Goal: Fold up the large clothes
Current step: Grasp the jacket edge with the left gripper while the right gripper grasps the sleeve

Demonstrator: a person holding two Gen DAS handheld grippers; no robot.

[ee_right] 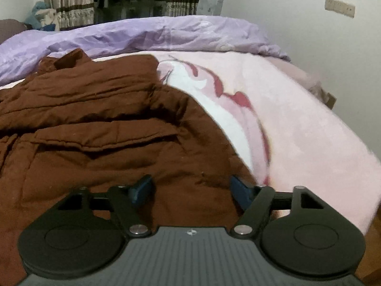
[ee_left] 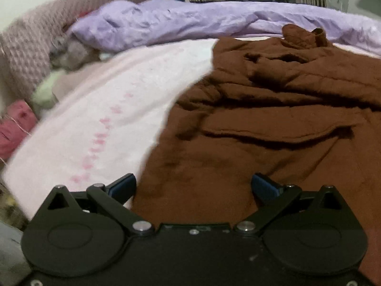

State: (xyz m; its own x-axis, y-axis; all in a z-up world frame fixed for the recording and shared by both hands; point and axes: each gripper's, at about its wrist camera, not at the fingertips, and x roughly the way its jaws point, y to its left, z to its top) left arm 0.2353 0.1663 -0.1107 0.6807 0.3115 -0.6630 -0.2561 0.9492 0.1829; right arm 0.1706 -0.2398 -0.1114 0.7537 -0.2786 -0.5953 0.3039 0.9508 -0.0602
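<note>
The left gripper (ee_left: 194, 188), jaws apart, hovers over the near hem of the brown padded coat (ee_left: 273, 119) lying on the pink blanket (ee_left: 107, 109); it should pinch the left hem corner. The right gripper (ee_right: 191, 190), likewise parted over the coat (ee_right: 107, 119), should take the opposite corner so both lift evenly.

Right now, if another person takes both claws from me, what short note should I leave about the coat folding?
Left claw: open, empty, over the near hem of the brown coat.
Right claw: open, empty, near the same hem on the coat's right side.
The coat lies on the pink blanket, collar toward the lilac duvet, its upper part rumpled with layers lying across it.
Done: coat is on the bed, partly gathered.
Left: grip the hem corners and probably fold toward the collar.
</note>
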